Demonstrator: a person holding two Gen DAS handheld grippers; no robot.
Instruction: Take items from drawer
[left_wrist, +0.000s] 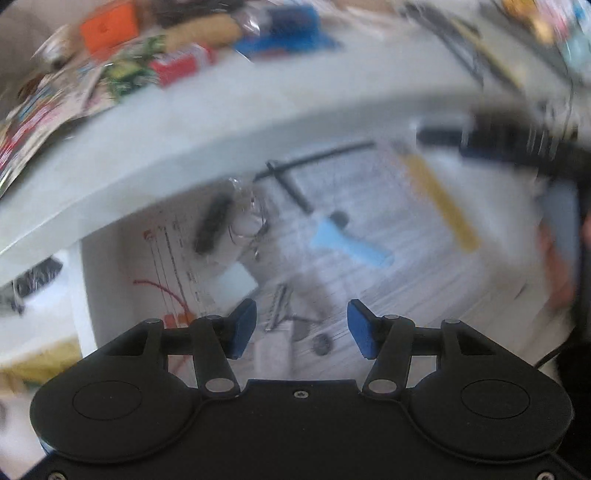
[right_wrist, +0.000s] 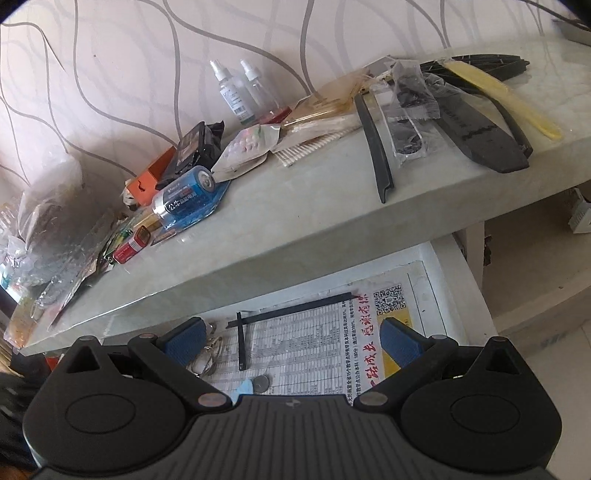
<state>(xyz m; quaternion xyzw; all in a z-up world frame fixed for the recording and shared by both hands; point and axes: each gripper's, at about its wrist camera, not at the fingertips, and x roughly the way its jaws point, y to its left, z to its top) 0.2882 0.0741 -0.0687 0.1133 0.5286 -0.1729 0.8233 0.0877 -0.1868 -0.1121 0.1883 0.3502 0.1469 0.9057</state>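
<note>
At the bottom of the left wrist view, the left gripper (left_wrist: 301, 328) is seen half open and empty above the open drawer (left_wrist: 424, 280). A reach for another item is judged underway; the blue piece (left_wrist: 347, 243) mid-frame needs straddling. The right gripper (right_wrist: 291, 341) stands wide, empty. Beyond, two black strips (right_wrist: 295, 314) and, upper centre, two spray bottles (right_wrist: 240, 88) are counted.
</note>
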